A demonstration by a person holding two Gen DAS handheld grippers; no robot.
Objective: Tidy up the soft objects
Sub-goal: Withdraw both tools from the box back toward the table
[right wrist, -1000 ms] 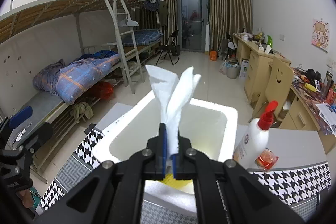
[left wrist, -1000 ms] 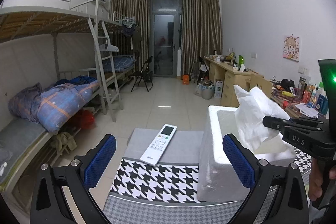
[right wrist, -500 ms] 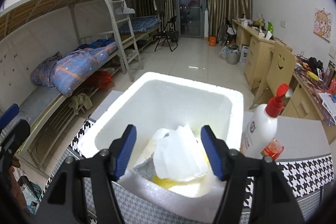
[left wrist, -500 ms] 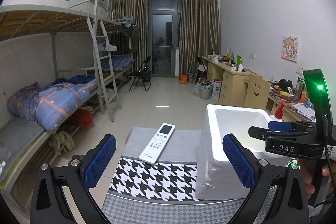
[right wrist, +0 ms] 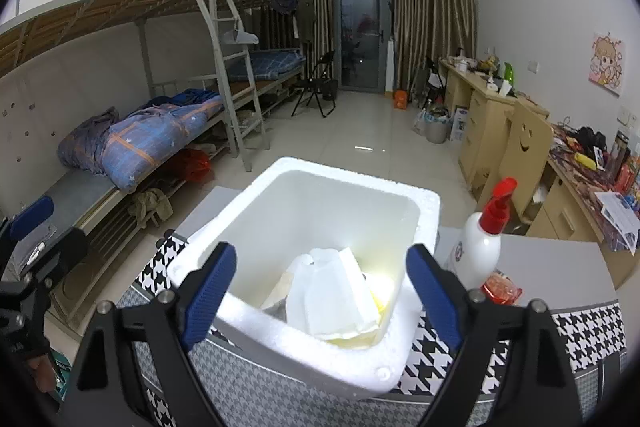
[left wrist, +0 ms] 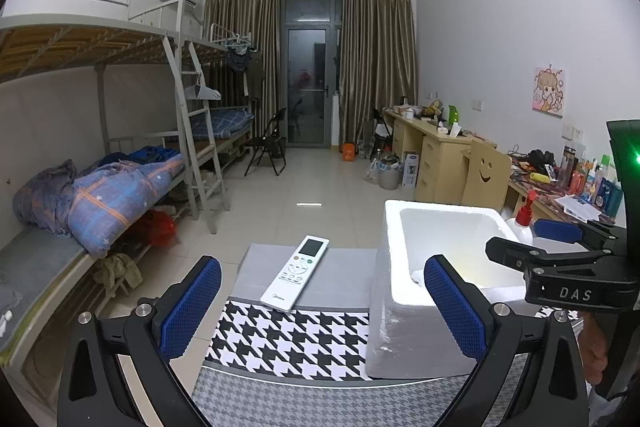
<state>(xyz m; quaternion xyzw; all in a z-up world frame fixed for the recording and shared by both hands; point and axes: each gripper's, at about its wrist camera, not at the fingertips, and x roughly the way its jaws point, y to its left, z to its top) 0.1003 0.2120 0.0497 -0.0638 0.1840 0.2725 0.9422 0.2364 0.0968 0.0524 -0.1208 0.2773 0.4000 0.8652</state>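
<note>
A white foam box [right wrist: 424,205] [left wrist: 390,227] stands on the houndstooth-covered table [left wrist: 292,339]. Inside it a white folded tissue [right wrist: 336,291] lies on yellow and pale soft items. My right gripper [right wrist: 322,281] hovers over the box's near rim, its jaws opening wide and nothing pressed between the blue pads. In the left wrist view the right gripper [left wrist: 556,239] reaches over the box from the right. My left gripper [left wrist: 322,307] stands open at the table's near edge, left of the box, holding nothing.
A white remote control [left wrist: 295,272] lies on the grey cloth left of the box. A white spray bottle with a red pump [right wrist: 486,237] and a small red packet [right wrist: 500,289] stand right of it. Bunk beds [left wrist: 100,179] left, desks [left wrist: 432,155] right.
The right gripper let go of the white tissue, which dropped into the foam box. Its jaws went from shut to wide apart. The left gripper stayed put.
</note>
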